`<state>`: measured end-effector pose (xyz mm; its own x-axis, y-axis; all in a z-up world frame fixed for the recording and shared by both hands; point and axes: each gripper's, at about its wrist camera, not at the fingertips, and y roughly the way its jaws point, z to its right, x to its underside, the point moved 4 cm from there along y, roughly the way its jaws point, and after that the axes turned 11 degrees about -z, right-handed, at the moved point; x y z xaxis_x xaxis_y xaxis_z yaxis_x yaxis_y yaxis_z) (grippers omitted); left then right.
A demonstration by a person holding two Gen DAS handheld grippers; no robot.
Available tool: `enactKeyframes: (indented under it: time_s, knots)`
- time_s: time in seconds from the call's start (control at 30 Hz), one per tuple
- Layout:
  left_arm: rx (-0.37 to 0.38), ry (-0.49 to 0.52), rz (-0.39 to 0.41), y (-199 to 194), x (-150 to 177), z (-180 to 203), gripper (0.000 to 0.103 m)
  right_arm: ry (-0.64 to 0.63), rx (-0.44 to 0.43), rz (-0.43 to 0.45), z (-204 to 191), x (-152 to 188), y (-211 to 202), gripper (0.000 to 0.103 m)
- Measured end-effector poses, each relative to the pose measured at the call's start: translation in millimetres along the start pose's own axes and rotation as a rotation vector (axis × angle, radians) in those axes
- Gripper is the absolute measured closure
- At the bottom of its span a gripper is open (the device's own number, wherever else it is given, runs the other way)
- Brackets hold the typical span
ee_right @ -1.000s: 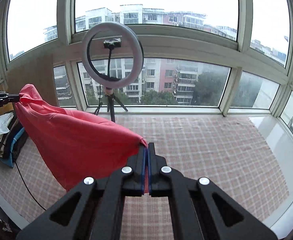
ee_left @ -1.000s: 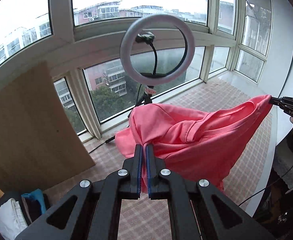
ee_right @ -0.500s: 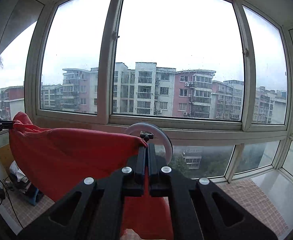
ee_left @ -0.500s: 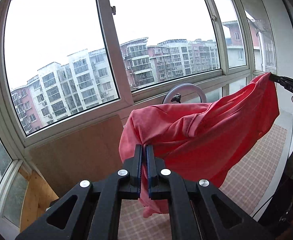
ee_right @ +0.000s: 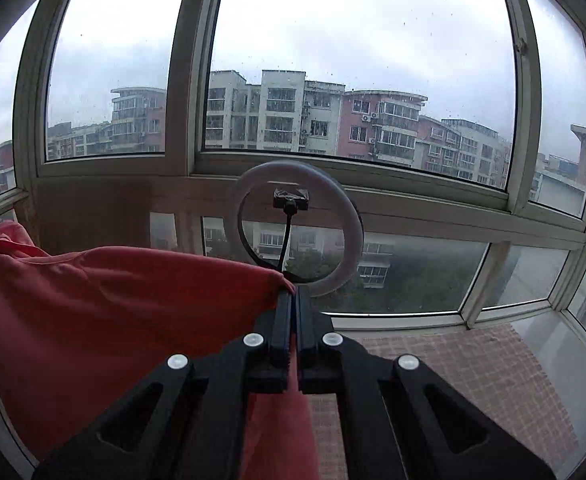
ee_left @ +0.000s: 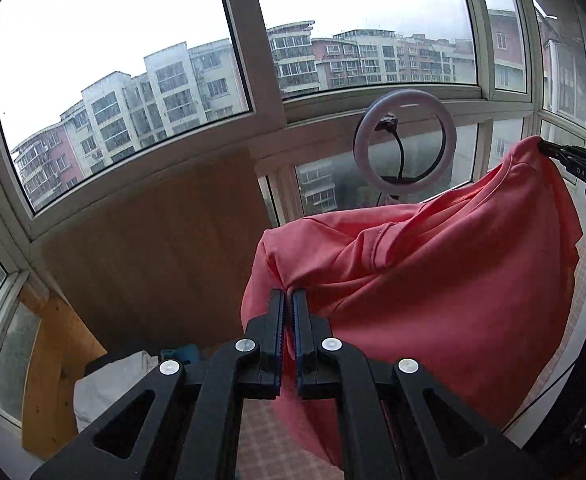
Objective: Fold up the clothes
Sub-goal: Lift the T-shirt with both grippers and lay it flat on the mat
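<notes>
Bay windows (ee_right: 357,92), ring light (ee_right: 297,236), checked floor (ee_right: 473,376), perhaps tiled

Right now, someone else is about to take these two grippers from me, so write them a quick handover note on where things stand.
Left gripper: shut on one top corner of the pink shirt.
Right gripper: shut on the other corner.
The shirt hangs in the air, slack between the two grippers, in front of the ring light and the windows. None of it rests on the checked surface below.
Done: shirt picked up and spread.
Left: lay it flat and make every fold; no fold shows yet.
</notes>
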<state>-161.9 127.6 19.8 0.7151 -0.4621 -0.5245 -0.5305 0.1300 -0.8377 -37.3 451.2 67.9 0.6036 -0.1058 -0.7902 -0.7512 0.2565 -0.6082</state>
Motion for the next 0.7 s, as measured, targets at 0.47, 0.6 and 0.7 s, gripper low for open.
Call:
enactKeyframes:
  time_s: [0.47,0.6,0.7]
  knots:
    - [0.002,-0.148,-0.452,288.5,-23.4,-2.2,0.095,0.088,0.032,-0.501,-6.5,106.9,294.6,0.092]
    - [-0.001,-0.119,-0.459,278.9,-12.6,-8.4,0.088,0.029,0.016,-0.512,-0.8,110.1,280.9,0.065]
    - [0.039,-0.129,-0.411,242.9,5.2,-24.2,0.087,0.055,-0.106,-0.537,11.5,123.1,240.2,0.063]
